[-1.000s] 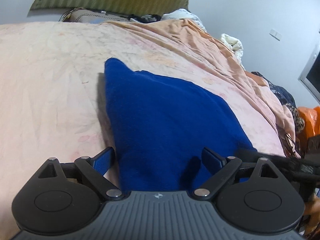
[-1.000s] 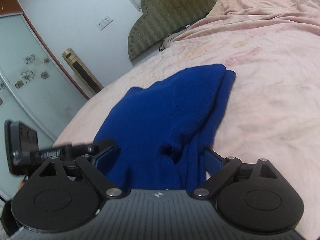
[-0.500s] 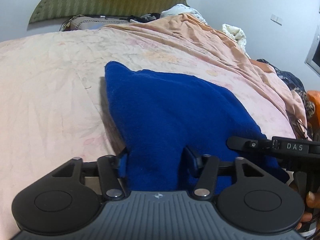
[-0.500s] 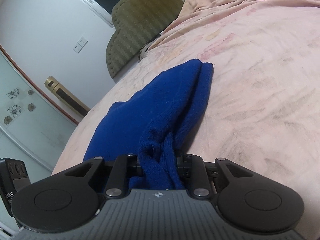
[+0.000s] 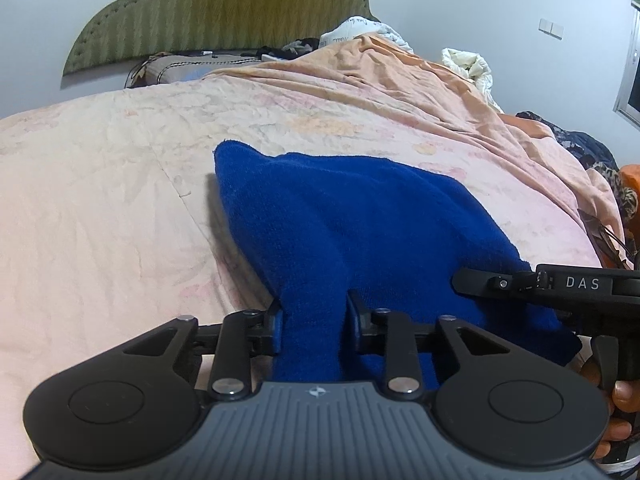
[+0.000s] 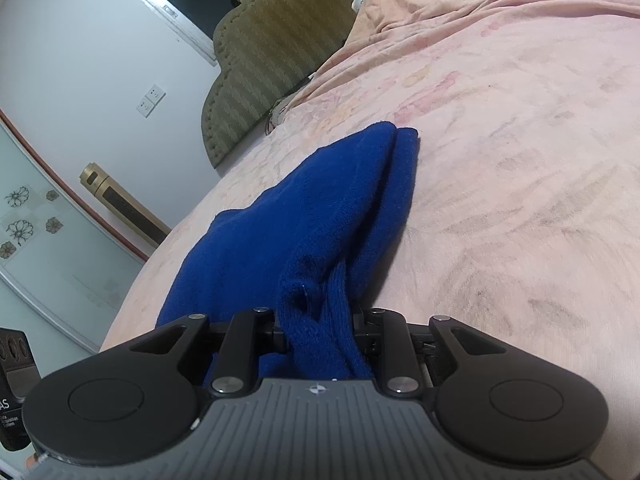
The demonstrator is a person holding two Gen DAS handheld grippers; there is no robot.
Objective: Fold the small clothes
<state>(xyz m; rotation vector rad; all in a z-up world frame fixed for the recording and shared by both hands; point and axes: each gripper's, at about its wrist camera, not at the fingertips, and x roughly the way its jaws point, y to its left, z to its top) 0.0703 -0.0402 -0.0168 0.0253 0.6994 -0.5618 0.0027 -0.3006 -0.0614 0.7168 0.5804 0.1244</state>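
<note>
Since the earlier pictures, both sets of jaws had been drawn in from wide apart, and the near edge of the blue garment (image 5: 360, 232) had been gathered up into two bunches. At the left, the left gripper (image 5: 314, 322) was seen with a thick fold of the blue cloth between its pads; its jaws were closing, and the cloth was already pinched and raised off the pink bedsheet (image 5: 100, 208). The rest of the garment was spread out towards the green headboard (image 5: 216, 12), its far corners resting on the sheet. At the right, the right gripper (image 6: 320, 328) was clamped on the other near corner, where the knit was bunched and creased between the pads.

The step in hand was judged to be the taking up of the near edge at both corners, ahead of a fold. For the next move, both corners would probably need to be lifted together and carried over towards the far edge, level with each other, so that the halves are laid evenly. A firm hold would be called for, since the thick knit could slip.
</note>
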